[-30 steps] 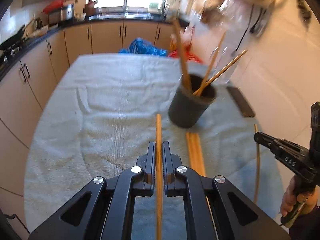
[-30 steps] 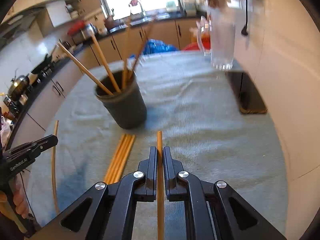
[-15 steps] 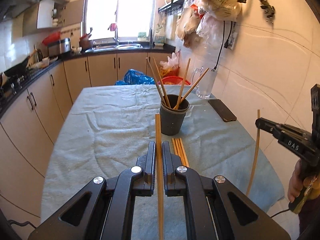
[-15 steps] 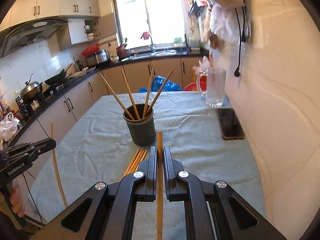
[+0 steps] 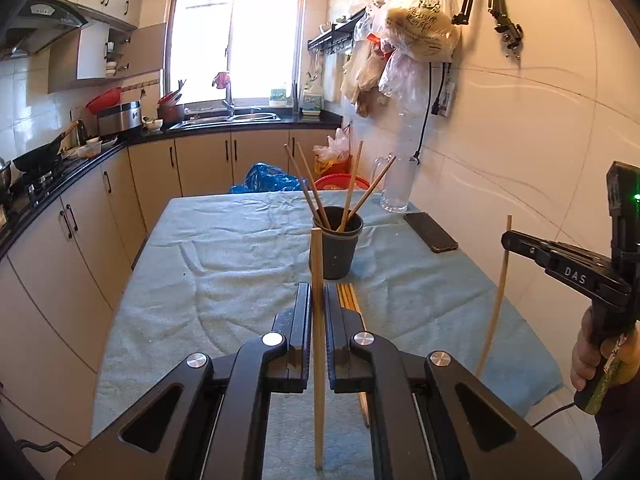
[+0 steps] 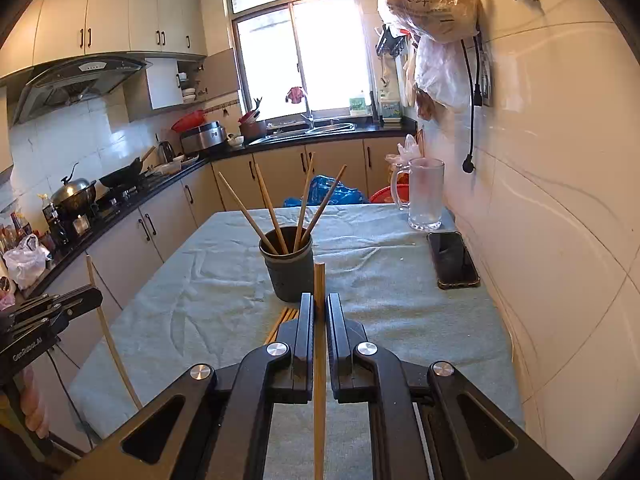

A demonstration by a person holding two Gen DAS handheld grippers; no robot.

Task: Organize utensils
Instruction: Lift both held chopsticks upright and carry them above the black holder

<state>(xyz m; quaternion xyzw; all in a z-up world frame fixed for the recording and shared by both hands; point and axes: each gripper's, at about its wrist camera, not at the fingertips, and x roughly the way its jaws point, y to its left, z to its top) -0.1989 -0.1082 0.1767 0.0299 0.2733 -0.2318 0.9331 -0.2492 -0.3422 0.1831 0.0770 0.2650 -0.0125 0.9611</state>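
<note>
Two chopsticks are pinched lengthwise, one in your left gripper (image 5: 318,300), one in your right gripper (image 6: 319,304), tips toward the dark cup (image 6: 287,270) holding four others.

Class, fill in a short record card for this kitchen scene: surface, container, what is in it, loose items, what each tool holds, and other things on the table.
Surface: table with blue-grey cloth
Container: dark cup, upright
In cup: four chopsticks, leaning outward
Loose items: bundle of chopsticks lying on the cloth in front of the cup
Left tool: shut on one chopstick
Right tool: shut on one chopstick
Also on table: glass mug, phone
</note>
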